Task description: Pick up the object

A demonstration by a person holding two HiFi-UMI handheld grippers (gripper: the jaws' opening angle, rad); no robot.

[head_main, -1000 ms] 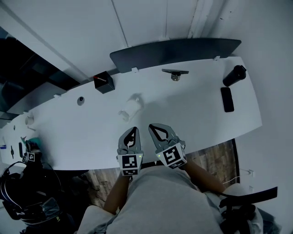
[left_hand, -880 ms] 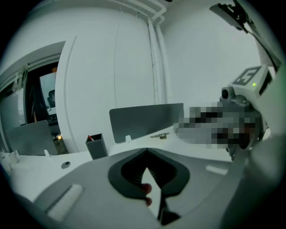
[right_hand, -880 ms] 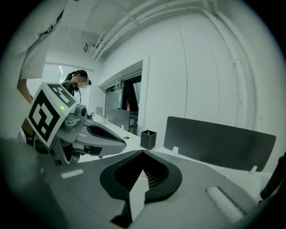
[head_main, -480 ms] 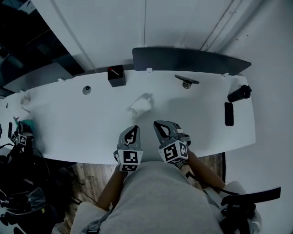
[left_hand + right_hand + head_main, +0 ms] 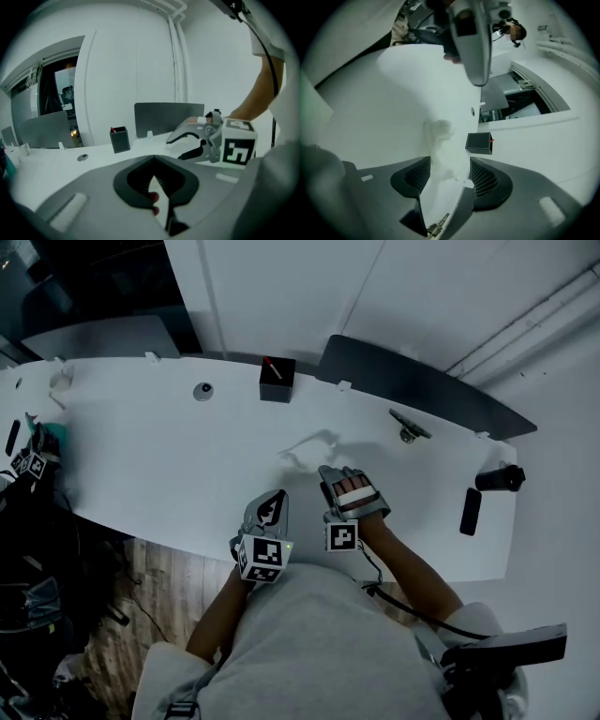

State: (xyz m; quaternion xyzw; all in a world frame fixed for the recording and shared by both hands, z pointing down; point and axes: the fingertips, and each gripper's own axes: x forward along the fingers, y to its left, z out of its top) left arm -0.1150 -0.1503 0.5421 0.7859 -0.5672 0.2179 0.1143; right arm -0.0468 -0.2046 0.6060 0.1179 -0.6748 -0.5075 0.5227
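A white, crumpled cup-like object lies on its side on the long white table. My right gripper is rolled onto its side just short of it, tips pointing at it. Its jaws are opening and nothing sits between them. In the right gripper view the white object lies ahead of the spread right gripper. My left gripper hovers near the table's front edge, shut and empty. In the left gripper view, the left gripper has its jaws meeting, with the right gripper off to the side.
A black box with a red-tipped item stands at the back by a dark panel. A round disc, a small metal stand, a black bottle and a phone also sit on the table.
The head view has swung round. My right gripper rolled onto its side, moved forward toward the white object and went from shut to open. The left gripper stayed shut.
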